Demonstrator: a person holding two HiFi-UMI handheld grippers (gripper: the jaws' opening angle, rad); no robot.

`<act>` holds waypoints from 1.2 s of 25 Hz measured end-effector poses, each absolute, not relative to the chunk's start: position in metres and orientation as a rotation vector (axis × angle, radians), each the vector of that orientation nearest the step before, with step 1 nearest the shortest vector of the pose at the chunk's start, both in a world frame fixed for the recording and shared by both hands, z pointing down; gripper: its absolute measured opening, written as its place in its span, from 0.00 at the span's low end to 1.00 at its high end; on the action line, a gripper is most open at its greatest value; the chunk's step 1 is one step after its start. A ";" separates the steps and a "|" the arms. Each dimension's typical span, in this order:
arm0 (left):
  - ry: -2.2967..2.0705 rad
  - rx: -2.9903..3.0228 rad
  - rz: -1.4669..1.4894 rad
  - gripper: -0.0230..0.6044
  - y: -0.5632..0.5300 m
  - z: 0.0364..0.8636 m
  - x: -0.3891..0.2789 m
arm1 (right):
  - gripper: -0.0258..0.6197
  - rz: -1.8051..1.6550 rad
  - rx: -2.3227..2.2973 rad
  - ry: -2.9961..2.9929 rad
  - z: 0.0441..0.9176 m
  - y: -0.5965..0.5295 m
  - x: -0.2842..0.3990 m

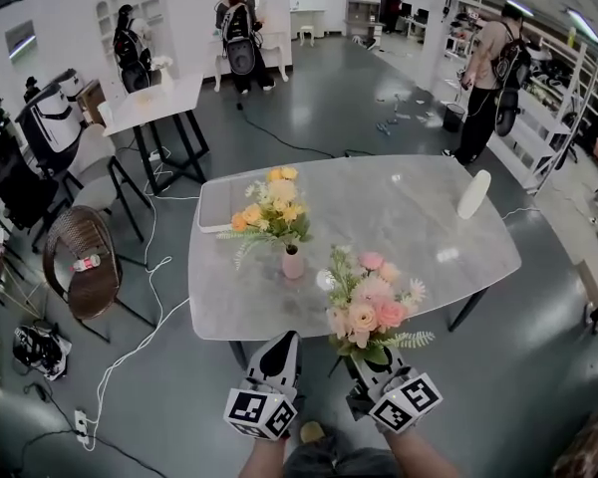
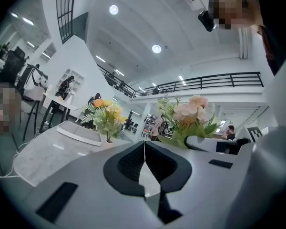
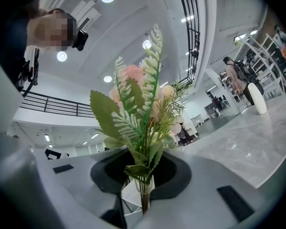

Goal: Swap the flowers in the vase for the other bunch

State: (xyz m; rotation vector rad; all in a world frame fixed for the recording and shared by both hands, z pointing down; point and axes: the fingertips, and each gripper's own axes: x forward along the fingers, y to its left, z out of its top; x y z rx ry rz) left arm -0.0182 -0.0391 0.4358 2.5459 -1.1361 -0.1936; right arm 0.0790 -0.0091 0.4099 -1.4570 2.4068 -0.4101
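A small pink vase (image 1: 293,263) stands on the grey marble table (image 1: 399,222), holding a yellow and orange bunch (image 1: 270,207) that also shows far off in the left gripper view as the yellow bunch (image 2: 106,116). My right gripper (image 1: 367,361) is shut on the stems of a pink bunch (image 1: 367,302), held upright at the table's near edge; those stems (image 3: 144,194) rise between its jaws. My left gripper (image 1: 278,352) is shut and empty, just short of the near edge. The pink bunch (image 2: 193,113) shows to its right.
A white tray (image 1: 211,225) lies at the table's far left and a white bottle-like thing (image 1: 473,194) stands at its right. Chairs (image 1: 85,267), cables (image 1: 140,297) and another table (image 1: 154,103) are to the left. People stand further off in the room.
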 end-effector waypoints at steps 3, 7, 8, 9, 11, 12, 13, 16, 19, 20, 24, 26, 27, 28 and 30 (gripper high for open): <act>-1.105 2.532 -0.181 0.06 -0.043 0.445 -0.015 | 0.19 -0.439 -1.457 2.409 0.416 -0.016 0.077; -1.100 2.517 -0.158 0.06 -0.057 0.455 -0.016 | 0.19 -0.456 -1.457 2.400 0.423 -0.033 0.076; -1.103 2.514 -0.157 0.06 -0.061 0.458 -0.016 | 0.19 -0.452 -1.458 2.398 0.424 -0.038 0.077; -1.106 2.513 -0.156 0.06 -0.066 0.461 -0.016 | 0.19 -0.443 -1.458 2.399 0.424 -0.044 0.078; -1.112 2.513 -0.157 0.06 -0.077 0.465 -0.015 | 0.19 -0.420 -1.454 2.407 0.424 -0.057 0.078; -1.118 2.515 -0.156 0.06 -0.084 0.466 -0.014 | 0.19 -0.408 -1.451 2.413 0.424 -0.063 0.078; -1.124 2.517 -0.154 0.06 -0.090 0.466 -0.014 | 0.19 -0.397 -1.448 2.419 0.424 -0.071 0.078; -1.140 2.529 -0.149 0.06 -0.111 0.467 -0.013 | 0.19 -0.381 -1.434 2.434 0.427 -0.094 0.078; -1.154 2.528 -0.141 0.06 -0.134 0.469 -0.012 | 0.19 -0.382 -1.409 2.441 0.428 -0.120 0.080; -1.157 2.525 -0.139 0.06 -0.141 0.470 -0.011 | 0.19 -0.381 -1.396 2.448 0.427 -0.127 0.080; -1.189 2.506 -0.115 0.06 -0.164 0.478 -0.009 | 0.19 -0.383 -1.359 2.480 0.431 -0.146 0.079; -1.197 2.495 -0.102 0.06 -0.172 0.484 -0.008 | 0.19 -0.396 -1.359 2.482 0.436 -0.154 0.081; -1.198 2.490 -0.099 0.06 -0.177 0.487 -0.007 | 0.19 -0.402 -1.359 2.481 0.437 -0.158 0.083; -1.200 2.487 -0.096 0.06 -0.182 0.489 -0.005 | 0.19 -0.409 -1.360 2.481 0.438 -0.162 0.086; -1.202 2.491 -0.085 0.07 -0.191 0.491 -0.002 | 0.19 -0.416 -1.363 2.479 0.438 -0.170 0.091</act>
